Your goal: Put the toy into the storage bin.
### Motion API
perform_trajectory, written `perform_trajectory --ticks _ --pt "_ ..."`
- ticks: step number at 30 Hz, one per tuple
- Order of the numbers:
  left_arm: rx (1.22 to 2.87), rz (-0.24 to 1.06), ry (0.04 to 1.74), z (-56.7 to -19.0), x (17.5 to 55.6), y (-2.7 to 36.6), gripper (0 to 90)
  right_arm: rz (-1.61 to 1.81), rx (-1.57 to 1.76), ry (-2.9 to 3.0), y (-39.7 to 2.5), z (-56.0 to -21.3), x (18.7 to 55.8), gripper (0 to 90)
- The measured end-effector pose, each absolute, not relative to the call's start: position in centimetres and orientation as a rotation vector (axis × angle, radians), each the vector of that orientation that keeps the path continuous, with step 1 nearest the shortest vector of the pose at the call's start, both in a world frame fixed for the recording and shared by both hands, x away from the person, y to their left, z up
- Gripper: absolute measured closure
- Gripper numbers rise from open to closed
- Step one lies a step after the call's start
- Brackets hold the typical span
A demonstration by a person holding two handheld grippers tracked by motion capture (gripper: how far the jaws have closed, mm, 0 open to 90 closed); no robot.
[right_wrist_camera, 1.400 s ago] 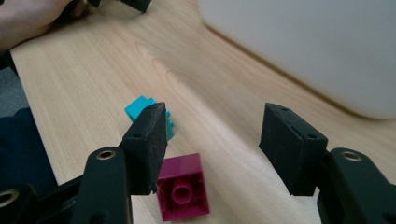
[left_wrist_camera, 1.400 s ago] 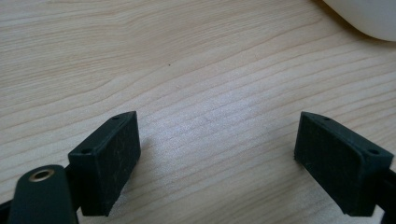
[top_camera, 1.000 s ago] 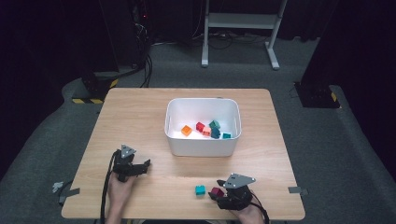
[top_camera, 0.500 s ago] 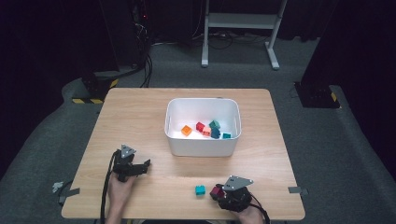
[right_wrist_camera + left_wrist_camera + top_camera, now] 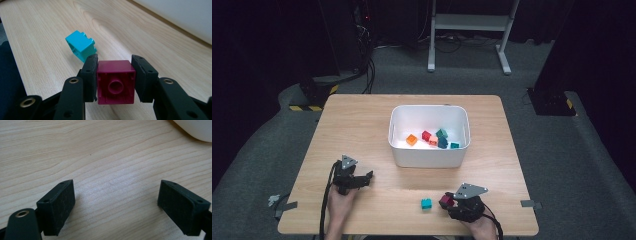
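My right gripper [image 5: 115, 80] is shut on a magenta brick [image 5: 115, 85], its hollow underside facing the camera; in the high view that magenta brick [image 5: 445, 201] sits at the right gripper [image 5: 451, 202] near the table's front edge. A teal brick [image 5: 81, 46] lies tipped on the wood just beyond the jaws, and the same teal brick [image 5: 426, 203] lies left of the right gripper in the high view. My left gripper [image 5: 364, 179] rests at the front left, and the left gripper [image 5: 116, 207] stands open over bare wood.
A white bin [image 5: 429, 156] stands mid-table holding several coloured bricks [image 5: 434, 138]; its wall [image 5: 180, 17] lies far right in the right gripper view. The wooden table [image 5: 362, 125] ends close behind both hands. Dark floor, cables and a metal stand lie beyond.
The right gripper has shifted slightly right and toward the front edge with the magenta brick. The left gripper and the teal brick have stayed put.
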State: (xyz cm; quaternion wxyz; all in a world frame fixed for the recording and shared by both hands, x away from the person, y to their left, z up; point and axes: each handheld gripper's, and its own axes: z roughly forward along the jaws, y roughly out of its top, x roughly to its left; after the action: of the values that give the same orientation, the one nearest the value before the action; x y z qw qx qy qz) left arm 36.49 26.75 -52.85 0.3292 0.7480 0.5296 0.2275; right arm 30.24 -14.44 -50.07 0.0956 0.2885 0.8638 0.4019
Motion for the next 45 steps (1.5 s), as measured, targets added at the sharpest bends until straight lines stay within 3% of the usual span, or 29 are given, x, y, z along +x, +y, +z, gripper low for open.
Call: perform_trajectory --ticks 15,45 --pt "1.957 0.595 1.386 -52.9 36.5 26.7 14.4 1.224 0.851 2.533 -14.7 -47.9 31.1 58.6" --pt "1.957 0.595 1.385 -52.9 36.5 26.7 14.4 1.383 0.836 2.375 -15.8 -39.1 35.5 58.7"
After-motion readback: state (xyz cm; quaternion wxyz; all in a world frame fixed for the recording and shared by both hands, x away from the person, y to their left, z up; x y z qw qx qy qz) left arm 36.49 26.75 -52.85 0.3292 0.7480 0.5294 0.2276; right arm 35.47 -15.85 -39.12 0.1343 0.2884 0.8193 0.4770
